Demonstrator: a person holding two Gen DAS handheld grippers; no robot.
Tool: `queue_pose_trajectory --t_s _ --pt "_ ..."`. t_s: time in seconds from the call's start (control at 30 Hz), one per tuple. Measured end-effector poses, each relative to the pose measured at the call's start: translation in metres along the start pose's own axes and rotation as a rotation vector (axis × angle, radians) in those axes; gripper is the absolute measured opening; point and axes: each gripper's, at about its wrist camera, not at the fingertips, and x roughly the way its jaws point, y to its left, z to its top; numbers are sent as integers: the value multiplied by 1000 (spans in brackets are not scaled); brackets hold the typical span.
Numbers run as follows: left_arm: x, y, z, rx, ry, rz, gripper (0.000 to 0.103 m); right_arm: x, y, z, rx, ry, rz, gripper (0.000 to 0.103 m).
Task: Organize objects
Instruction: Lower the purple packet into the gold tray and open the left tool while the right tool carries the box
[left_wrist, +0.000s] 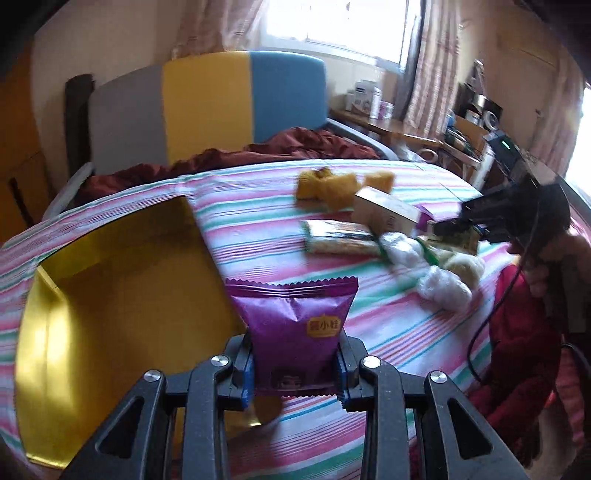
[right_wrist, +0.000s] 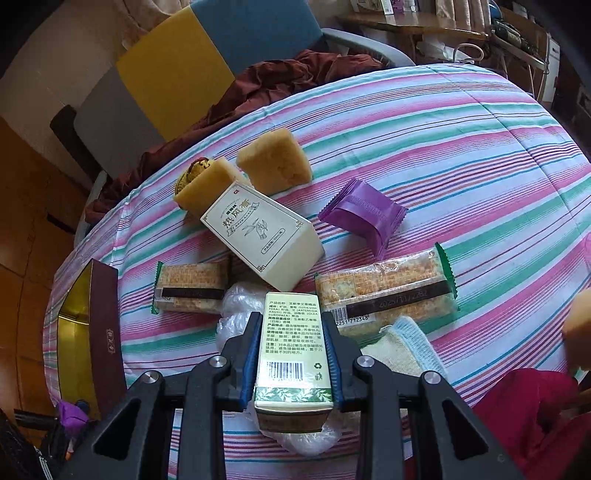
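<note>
My left gripper (left_wrist: 295, 363) is shut on a purple snack packet (left_wrist: 295, 325), held above the striped bedspread beside the open gold-lined box (left_wrist: 110, 295). My right gripper (right_wrist: 291, 350) is shut on a small green-and-cream carton (right_wrist: 291, 347) with a barcode, over the pile of items. In the left wrist view the right gripper (left_wrist: 458, 221) shows at the far right over the pile. The gold box also shows at the left of the right wrist view (right_wrist: 88, 325).
On the bedspread (right_wrist: 443, 147) lie a cream carton (right_wrist: 262, 240), yellow sponges (right_wrist: 273, 162), a second purple packet (right_wrist: 364, 214), two cracker packs (right_wrist: 384, 291), clear plastic bags (right_wrist: 236, 306) and a blue-edged cloth (right_wrist: 402, 347). A red blanket and a coloured headboard lie behind.
</note>
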Motion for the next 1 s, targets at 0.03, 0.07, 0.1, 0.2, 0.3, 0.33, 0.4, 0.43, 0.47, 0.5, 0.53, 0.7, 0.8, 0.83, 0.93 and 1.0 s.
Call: queue_pose_trajectory --t_s 0.03,0.07,0.1,0.2,0.3,0.33,0.4,0.43,0.47,0.5,0.53,0.7,0.8,0.83,0.93,1.0 --pt "-5 15 0 -27 1 26 33 0 0 0 1 -4 4 30" --pt "-9 28 -2 -48 5 52 33 -1 0 0 2 -8 6 30" --pt "-12 41 -4 -69 12 74 33 -1 0 0 4 -10 5 30" --pt "-21 87 -17 -138 45 162 33 -2 0 0 3 -15 10 30" --pt "-28 131 -35 -180 77 269 33 -4 -1 -1 1 -23 15 30" --pt "-29 144 -42 -192 91 298 33 -4 -1 -1 2 -26 16 30" --pt "-30 166 -55 -217 111 349 33 -5 -1 -1 4 -33 18 30" --pt "-31 175 -59 -225 119 371 34 -6 -1 -1 6 -36 20 30" --pt "-31 183 -62 -232 128 391 34 -7 -2 -2 8 -40 20 30" --pt "-30 188 -66 -238 137 403 35 -7 -2 -2 10 -43 22 30" --pt "-29 194 -69 -239 146 416 35 -8 -2 -2 12 -47 26 30" --pt "-25 204 -79 -245 163 436 37 -13 -4 -2 19 -67 39 30" --pt "-23 203 -79 -238 164 446 37 -13 -4 -3 20 -68 34 30" --pt "-24 203 -81 -236 162 440 37 -13 -4 -3 20 -68 33 30" --pt "-27 199 -85 -233 155 418 41 -12 -4 -3 20 -67 25 30" --pt "-30 194 -84 -228 141 406 50 -12 -4 -3 19 -65 20 30"
